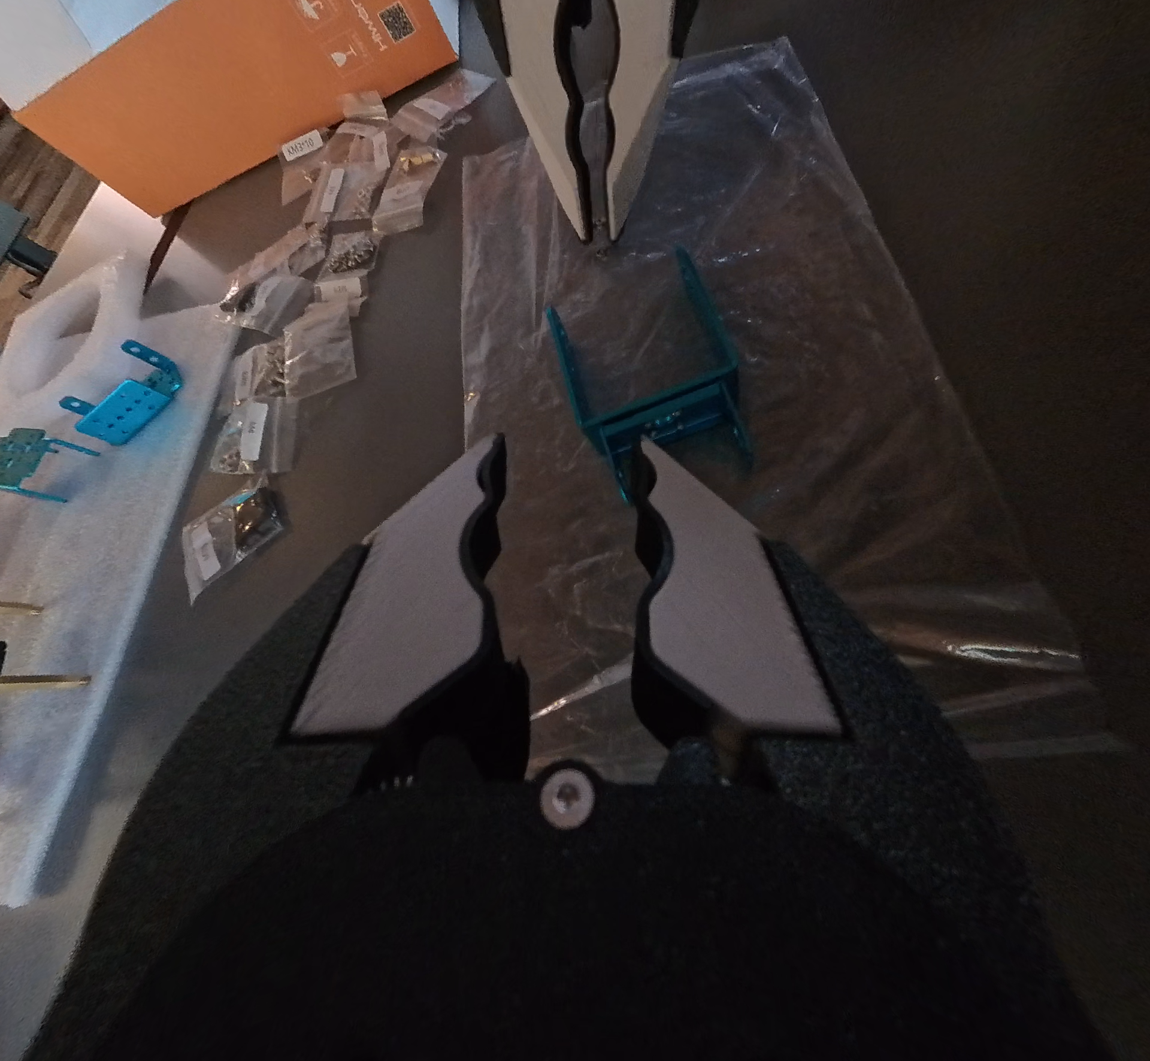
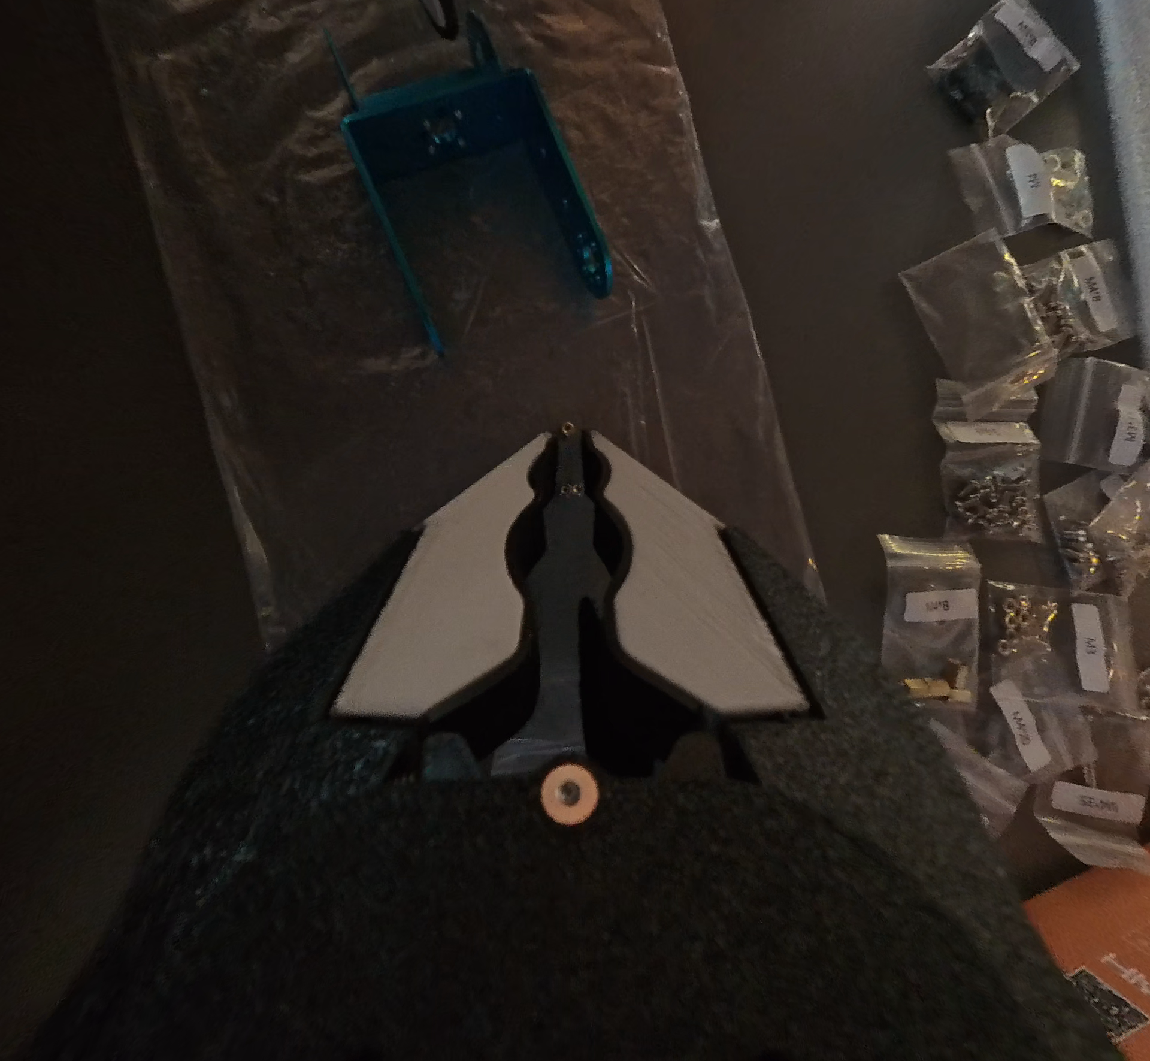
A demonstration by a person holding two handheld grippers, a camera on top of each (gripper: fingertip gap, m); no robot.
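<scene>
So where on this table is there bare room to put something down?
Bare dark table lies beside the clear plastic sheet, on the side away from the small bags. The sheet around the teal bracket is mostly open. Crowded: the bags, orange box and white foam.

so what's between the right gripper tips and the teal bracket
Only clear plastic sheet on the dark table; nothing else lies between the right gripper, shut on a tiny brass part, and the teal bracket. The right wrist view shows it.
</scene>
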